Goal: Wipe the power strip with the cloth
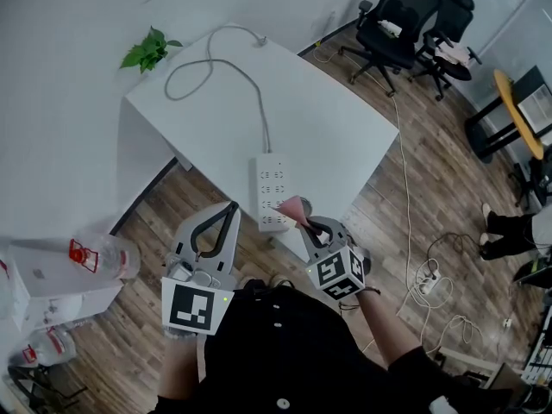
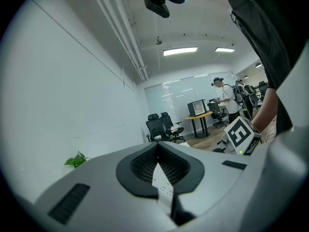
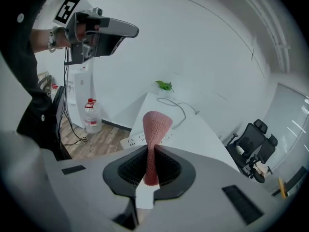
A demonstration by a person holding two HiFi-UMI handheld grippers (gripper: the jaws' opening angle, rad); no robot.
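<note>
**A:** What does the right hand-held gripper [image 3: 150,150] have?

**B:** A pink cloth [image 3: 155,123]. The jaws are pinched on its narrow middle, and the free end flares out past the tips like a small fan.

**A:** And the left hand-held gripper [image 2: 157,148]?

**B:** Its jaws meet at the tips with nothing between them. It hangs off the near edge of the white bench [image 1: 336,128], to the left of the right one.

**A:** Where is the power strip [image 1: 272,193]?

**B:** It lies flat on the bench just ahead of both, and its near end lies roughly between their tips. In the left gripper view it shows through the lower gap of the jaws.

**A:** Is the cloth touching it?

**B:** The flared end sits just by the strip's near right corner. I cannot tell whether they touch.

**A:** Anything else around?

**B:** A grey cable [image 1: 254,93] runs from the strip's far end, away from both hand-held grippers, and loops across the bench. A small green plant [image 1: 148,52] shows beyond the far left corner. A clear water bottle [image 1: 103,257] with a red cap lies well off to the left of the left hand-held gripper.
</note>
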